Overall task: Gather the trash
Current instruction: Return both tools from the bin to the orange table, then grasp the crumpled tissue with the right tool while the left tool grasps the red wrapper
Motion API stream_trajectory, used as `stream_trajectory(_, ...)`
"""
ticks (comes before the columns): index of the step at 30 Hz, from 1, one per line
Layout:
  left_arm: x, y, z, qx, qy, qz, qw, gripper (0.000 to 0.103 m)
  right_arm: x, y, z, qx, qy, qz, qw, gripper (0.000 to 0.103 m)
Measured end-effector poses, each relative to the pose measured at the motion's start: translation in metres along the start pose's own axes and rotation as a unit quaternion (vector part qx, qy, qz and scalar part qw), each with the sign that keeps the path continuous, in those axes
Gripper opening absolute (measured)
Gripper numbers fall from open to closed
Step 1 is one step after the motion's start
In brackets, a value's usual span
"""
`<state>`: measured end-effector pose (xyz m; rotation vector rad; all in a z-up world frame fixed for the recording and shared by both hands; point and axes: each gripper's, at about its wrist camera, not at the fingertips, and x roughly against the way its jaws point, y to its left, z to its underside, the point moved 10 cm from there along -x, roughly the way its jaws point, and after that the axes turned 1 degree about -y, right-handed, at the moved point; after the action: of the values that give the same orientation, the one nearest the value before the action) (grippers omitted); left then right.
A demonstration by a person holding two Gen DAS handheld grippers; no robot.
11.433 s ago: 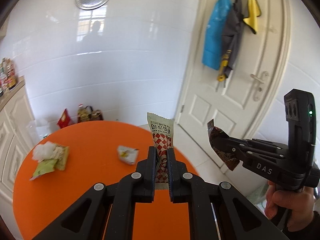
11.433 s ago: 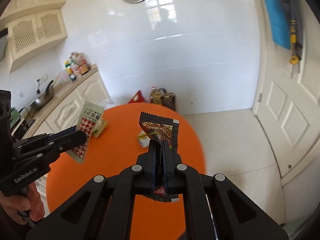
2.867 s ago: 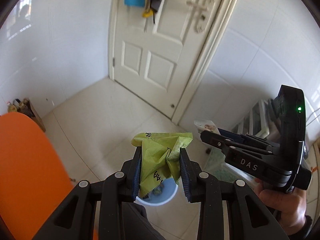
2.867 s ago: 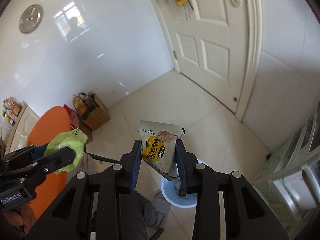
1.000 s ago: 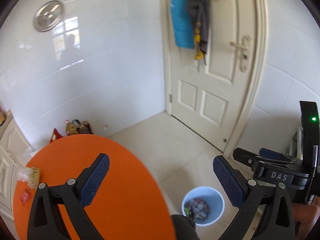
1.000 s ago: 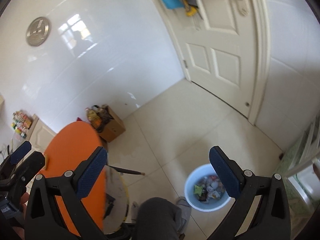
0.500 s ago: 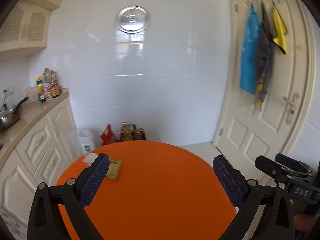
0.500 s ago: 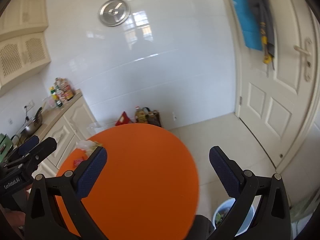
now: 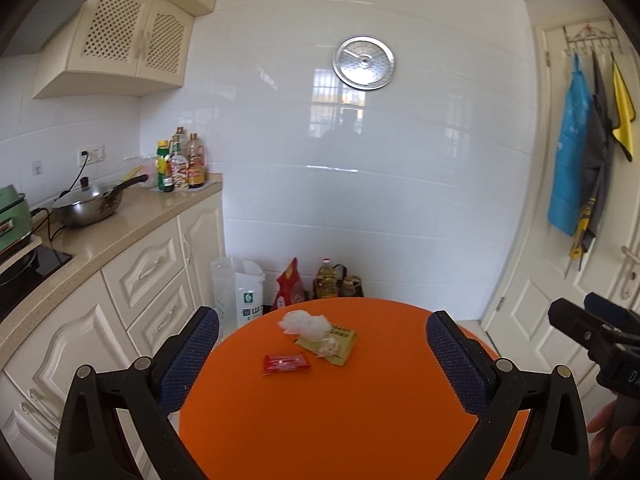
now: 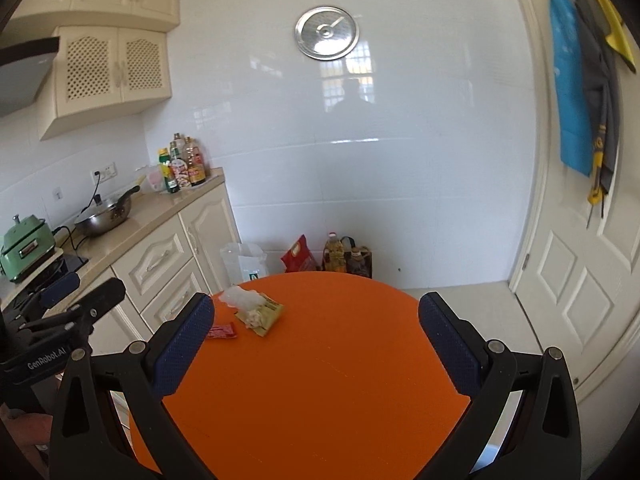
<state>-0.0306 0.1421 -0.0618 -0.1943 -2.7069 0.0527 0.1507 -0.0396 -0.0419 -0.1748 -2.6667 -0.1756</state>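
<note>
Step in hand: both grippers empty, lined up on the orange round table (image 9: 360, 420) for the next pickup.

Left to right:
- Kitchen counter (image 9: 120, 224) with a pan (image 9: 90, 204) and bottles (image 9: 180, 164) on the far left. Not task-relevant.
- Left gripper (image 9: 322, 360): jaws spread wide, nothing between the blue pads. It sits above the near table edge, aimed at the trash.
- Red sachet (image 9: 286, 363): flat on the table, nearest to the left gripper and left-most of the trash.
- White crumpled wad (image 9: 306, 324): further back, touching or overlapping the tan wrapper.
- Tan wrapper (image 9: 332, 343): just right of the wad, with some pale crumpled bits on top.
- All three sit close together on the far-left part of the tabletop; the rest of the surface looks bare.
- Right gripper (image 10: 316, 340): also released, jaws wide and empty. It is well back from the pile, with the trash off to its left.
- Door (image 9: 580, 280) with hanging cloths on the far right. The bin is not in view in either camera.

Next move, my read: left gripper goes forward and down onto the red sachet. It's thin and flat, so it needs a low approach with the pads pinching an edge. Right gripper needs to swing left and forward for the wad or the tan wrapper. Risk: the wad and wrapper overlap, so grabbing one may drag the other.
</note>
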Motion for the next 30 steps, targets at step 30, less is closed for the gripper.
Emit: stream_trajectory(30, -0.296, 0.037, 0.021, 0.009, 0.197, -0.016, 0.9803, 0.102, -0.204, 0.058, 0.091, 0.032, 0.184, -0.069, 0.98, 0.102)
